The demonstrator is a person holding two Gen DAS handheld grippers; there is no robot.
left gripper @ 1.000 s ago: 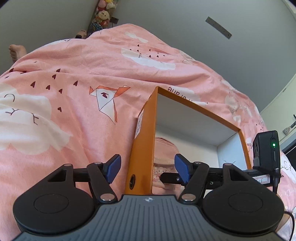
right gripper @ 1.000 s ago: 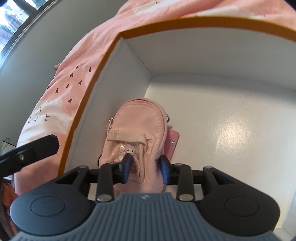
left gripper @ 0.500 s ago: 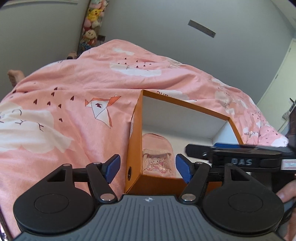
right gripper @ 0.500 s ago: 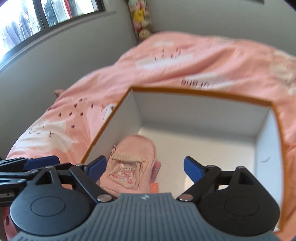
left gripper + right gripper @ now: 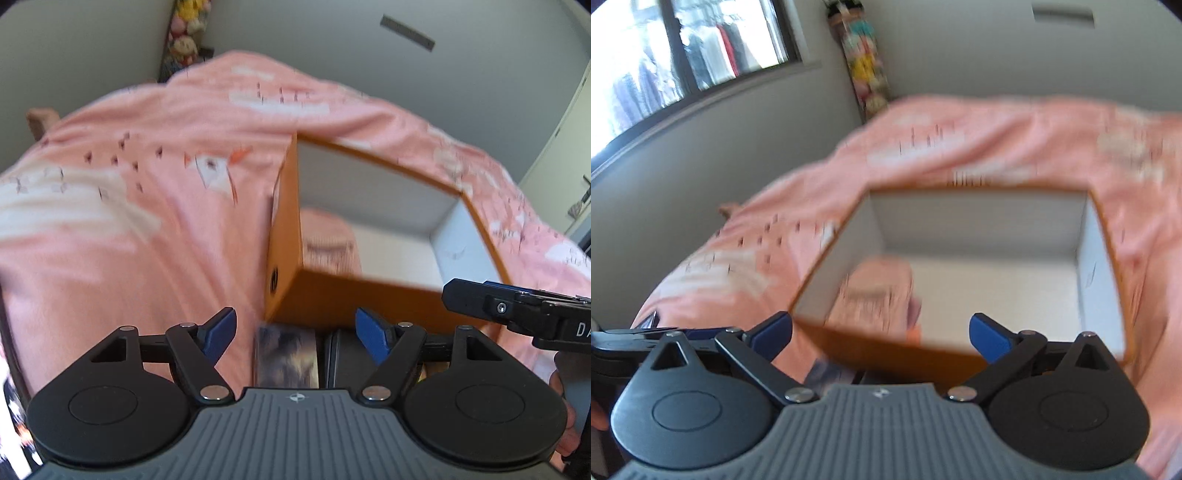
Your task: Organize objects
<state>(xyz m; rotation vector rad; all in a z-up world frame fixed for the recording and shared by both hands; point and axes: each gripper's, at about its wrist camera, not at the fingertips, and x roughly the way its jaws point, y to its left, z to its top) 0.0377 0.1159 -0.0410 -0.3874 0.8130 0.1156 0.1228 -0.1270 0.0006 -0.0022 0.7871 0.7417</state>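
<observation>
An orange box (image 5: 284, 236) with a white inside stands open on a pink bedspread; it also shows in the right wrist view (image 5: 901, 350). A small pink backpack (image 5: 328, 247) lies in its left near corner, also blurred in the right wrist view (image 5: 879, 291). My left gripper (image 5: 295, 328) is open and empty, just in front of the box's near left corner. My right gripper (image 5: 881, 332) is open and empty, above the box's near wall. A patterned flat item (image 5: 286, 354) and a dark flat item (image 5: 341, 356) lie before the box, between my left fingers.
The pink bedspread (image 5: 129, 229) with cloud and fox prints covers the bed all around. Grey walls stand behind, with a hanging rack of plush toys (image 5: 864, 70) in the corner and a window (image 5: 683, 59) at left. The right gripper's finger (image 5: 517, 306) reaches in at the left view's right edge.
My right gripper has let go of the pink backpack, opened, and pulled back out of the box. Both grippers have drawn back and up; two flat items have come into view before the box.
</observation>
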